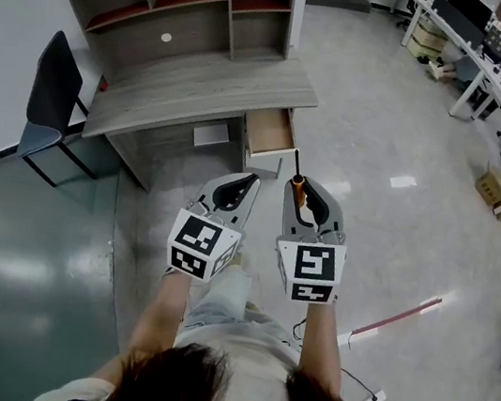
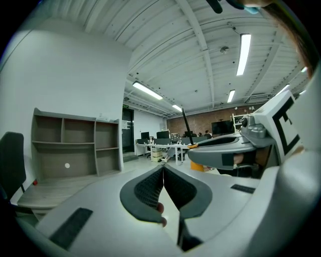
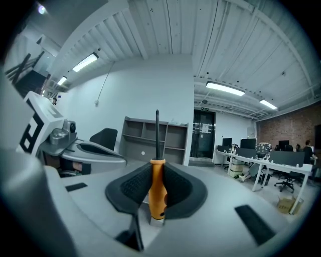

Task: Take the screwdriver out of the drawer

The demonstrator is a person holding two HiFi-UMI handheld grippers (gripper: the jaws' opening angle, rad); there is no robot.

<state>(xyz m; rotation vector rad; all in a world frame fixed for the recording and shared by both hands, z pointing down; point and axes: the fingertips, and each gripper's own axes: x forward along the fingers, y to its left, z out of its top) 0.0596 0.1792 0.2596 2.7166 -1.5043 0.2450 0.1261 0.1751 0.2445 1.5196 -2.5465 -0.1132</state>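
The screwdriver (image 3: 157,193) has a stubby orange handle and a thin black shaft. The right gripper (image 3: 156,170) is clamped on the handle between its black ribbed pads (image 3: 131,188), and the shaft sticks out past the tips toward 12 o'clock. In the head view it hangs in the air at 6 o'clock from the open drawer (image 1: 271,133) of the counter (image 1: 204,82). The left gripper (image 2: 163,173), at 9 o'clock from the right one, has its jaws pressed together with nothing between them.
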